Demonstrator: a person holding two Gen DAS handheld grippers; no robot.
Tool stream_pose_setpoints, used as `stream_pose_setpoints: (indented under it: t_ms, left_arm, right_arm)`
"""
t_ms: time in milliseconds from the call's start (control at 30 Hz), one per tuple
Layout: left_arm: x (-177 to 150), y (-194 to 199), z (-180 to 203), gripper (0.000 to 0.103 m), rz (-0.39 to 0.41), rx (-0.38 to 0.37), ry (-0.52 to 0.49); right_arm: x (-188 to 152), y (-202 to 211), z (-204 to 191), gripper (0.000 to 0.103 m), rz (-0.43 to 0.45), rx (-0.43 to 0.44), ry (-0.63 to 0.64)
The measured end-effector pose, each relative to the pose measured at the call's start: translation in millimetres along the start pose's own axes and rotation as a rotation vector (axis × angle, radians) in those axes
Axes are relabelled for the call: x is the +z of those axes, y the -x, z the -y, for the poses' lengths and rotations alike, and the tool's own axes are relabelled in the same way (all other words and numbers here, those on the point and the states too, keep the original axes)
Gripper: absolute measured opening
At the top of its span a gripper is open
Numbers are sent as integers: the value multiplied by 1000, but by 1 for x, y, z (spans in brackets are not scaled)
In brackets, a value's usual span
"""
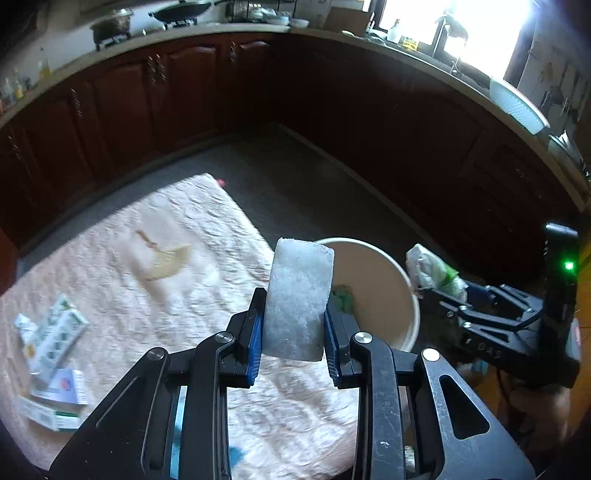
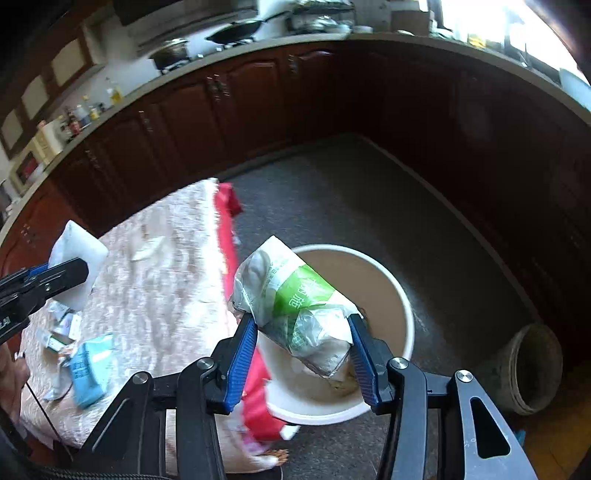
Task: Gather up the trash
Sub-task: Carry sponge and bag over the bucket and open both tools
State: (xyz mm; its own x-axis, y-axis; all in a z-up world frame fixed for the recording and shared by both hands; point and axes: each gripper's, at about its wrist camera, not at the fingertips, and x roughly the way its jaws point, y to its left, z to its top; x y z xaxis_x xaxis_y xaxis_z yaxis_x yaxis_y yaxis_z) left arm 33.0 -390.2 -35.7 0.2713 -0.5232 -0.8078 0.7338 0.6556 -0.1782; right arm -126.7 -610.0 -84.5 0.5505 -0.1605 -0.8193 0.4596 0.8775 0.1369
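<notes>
Left wrist view: the left tongs [image 1: 293, 325] are clamped on a white foam block [image 1: 299, 299] near the rim of the cream bin [image 1: 402, 295]; a banana peel [image 1: 166, 262] and cartons [image 1: 55, 339] remain on the bench [image 1: 207, 258].

Right wrist view: the right tongs [image 2: 303, 332] grip a green-and-white bag [image 2: 295, 299] above the bin's mouth, not yet dropped. Collection looks roughly midway.

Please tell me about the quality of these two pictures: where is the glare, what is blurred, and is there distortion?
Left wrist view: the window is blown out white, the banana peel and cartons are smeared by motion, while the white foam block is sharp. Right wrist view: glare at the top right, the green-and-white bag is sharp, the tablecloth is blurred. Both views bend the countertop into a curve.
</notes>
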Motion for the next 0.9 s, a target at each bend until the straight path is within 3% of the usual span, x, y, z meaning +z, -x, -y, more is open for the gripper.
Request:
stream_pose_setpoints:
  t_ms: [167,400,500,567,633,900]
  left_arm:
    - [4,-26,16,26,-42,-69,30]
    - [2,-52,31,26,-71,-100,40]
    - [3,-59,33,35,-76,-116,49]
    - [3,-61,33,53,-80,-123,53]
    - [2,-60,33,56,-75,-131,55]
    - [-4,-51,23,56,-61,-102,52]
  right_arm:
    - [-3,-15,19,48,-40,-14,-40]
    - [-11,-34,31,51,-76,-45,-72]
    - [-12,-38,34,55,-80,-69,-79]
    - [-12,-41,37,60,-81,-91,-84]
    - [-13,-41,39,66,-83,-99,-95]
    - [-14,-38,37,66,-88,-81,-111]
